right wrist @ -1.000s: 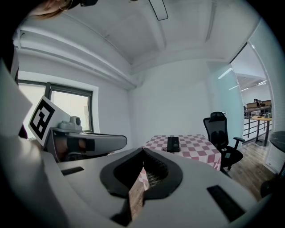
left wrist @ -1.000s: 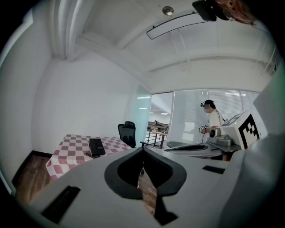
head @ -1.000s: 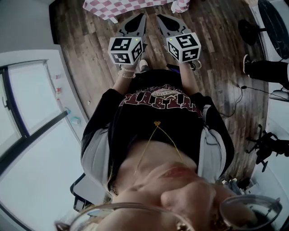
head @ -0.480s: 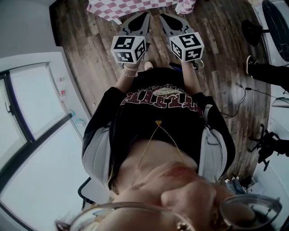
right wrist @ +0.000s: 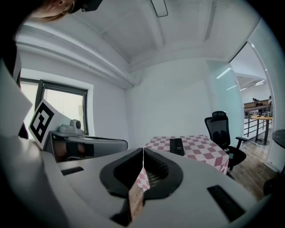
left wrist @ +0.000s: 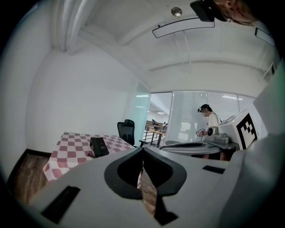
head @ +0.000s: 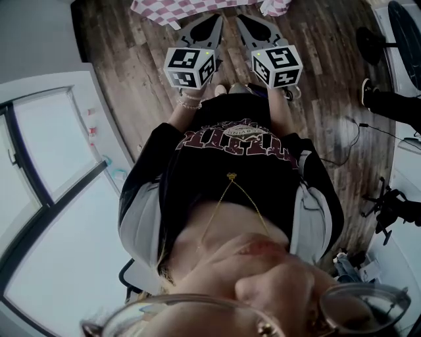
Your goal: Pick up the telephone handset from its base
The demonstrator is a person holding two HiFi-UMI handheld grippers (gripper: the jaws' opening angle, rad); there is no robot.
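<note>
The telephone (left wrist: 99, 146) is a black set lying on a table with a red-and-white checked cloth (left wrist: 71, 151), well ahead of both grippers. In the right gripper view the telephone (right wrist: 177, 146) lies on the same cloth (right wrist: 196, 149). My left gripper (left wrist: 143, 149) is shut with nothing between its jaws. My right gripper (right wrist: 143, 150) is shut and empty too. In the head view the left gripper (head: 218, 17) and right gripper (head: 239, 18) are held side by side over the wooden floor. Both point at the cloth's near edge (head: 177, 9).
A black office chair (left wrist: 126, 129) stands beyond the table, also in the right gripper view (right wrist: 220, 129). Another person (left wrist: 209, 121) stands far off by glass partitions. Someone's legs (head: 388, 102) and black gear (head: 388, 210) are on the floor at right. A window (head: 46, 151) lies left.
Both grippers have moved forward toward the checked table, still side by side and shut. The floor and window have slid by as the person walks.
</note>
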